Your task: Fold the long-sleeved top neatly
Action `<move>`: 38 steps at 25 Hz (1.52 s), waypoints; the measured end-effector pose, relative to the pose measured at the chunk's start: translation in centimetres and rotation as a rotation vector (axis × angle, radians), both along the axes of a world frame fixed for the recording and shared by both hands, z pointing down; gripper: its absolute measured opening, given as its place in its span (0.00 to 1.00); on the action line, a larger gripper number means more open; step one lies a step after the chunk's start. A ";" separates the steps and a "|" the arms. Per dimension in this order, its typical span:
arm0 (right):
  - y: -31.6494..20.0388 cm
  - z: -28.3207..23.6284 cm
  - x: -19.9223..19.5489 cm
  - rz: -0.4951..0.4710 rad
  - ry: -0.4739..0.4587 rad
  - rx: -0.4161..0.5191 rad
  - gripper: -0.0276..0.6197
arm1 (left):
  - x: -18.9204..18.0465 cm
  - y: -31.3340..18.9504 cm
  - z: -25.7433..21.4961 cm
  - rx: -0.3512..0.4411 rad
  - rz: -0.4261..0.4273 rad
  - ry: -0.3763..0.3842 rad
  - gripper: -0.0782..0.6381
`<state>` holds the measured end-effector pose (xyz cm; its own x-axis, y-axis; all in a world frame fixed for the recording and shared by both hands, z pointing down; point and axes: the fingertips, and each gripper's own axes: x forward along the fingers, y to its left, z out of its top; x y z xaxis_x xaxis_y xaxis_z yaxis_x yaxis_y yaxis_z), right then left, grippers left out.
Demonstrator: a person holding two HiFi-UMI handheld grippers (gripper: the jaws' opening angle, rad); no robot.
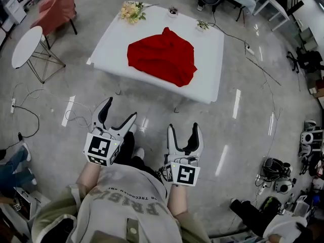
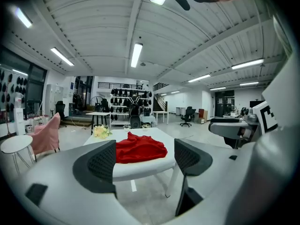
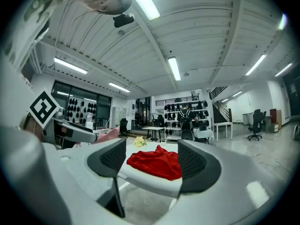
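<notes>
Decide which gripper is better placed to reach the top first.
Right, marginally: the right gripper stands almost straight before the red top; the left gripper sits off to the side. Both are open, short of the table.

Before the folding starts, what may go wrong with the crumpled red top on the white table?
The crumpled red long-sleeved top lies near the white table's front edge; pulling it flat may drag it off.
The bouquet of yellow flowers stands at a far corner; a spread sleeve might knock it over.
Thin cables lie on the floor before the person; a foot may catch.
</notes>
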<state>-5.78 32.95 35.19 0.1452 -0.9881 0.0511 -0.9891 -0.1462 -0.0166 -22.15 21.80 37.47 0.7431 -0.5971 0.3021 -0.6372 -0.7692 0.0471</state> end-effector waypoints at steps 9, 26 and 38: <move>-9.9 -0.6 2.2 0.058 0.042 -0.003 0.56 | 3.2 -10.9 -0.8 0.021 0.091 0.012 0.63; -19.5 2.9 5.3 0.167 0.029 -0.124 0.56 | 6.7 -21.9 3.9 -0.092 0.194 -0.046 0.63; -23.6 10.2 10.3 0.061 0.039 -0.303 0.56 | 10.1 -24.8 11.9 -0.164 0.165 -0.230 0.63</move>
<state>4.52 9.31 45.40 0.2115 -0.9182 0.3350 -0.9774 -0.1979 0.0745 -12.05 -3.02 49.32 0.7271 -0.4036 0.5553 -0.5128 -0.8571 0.0486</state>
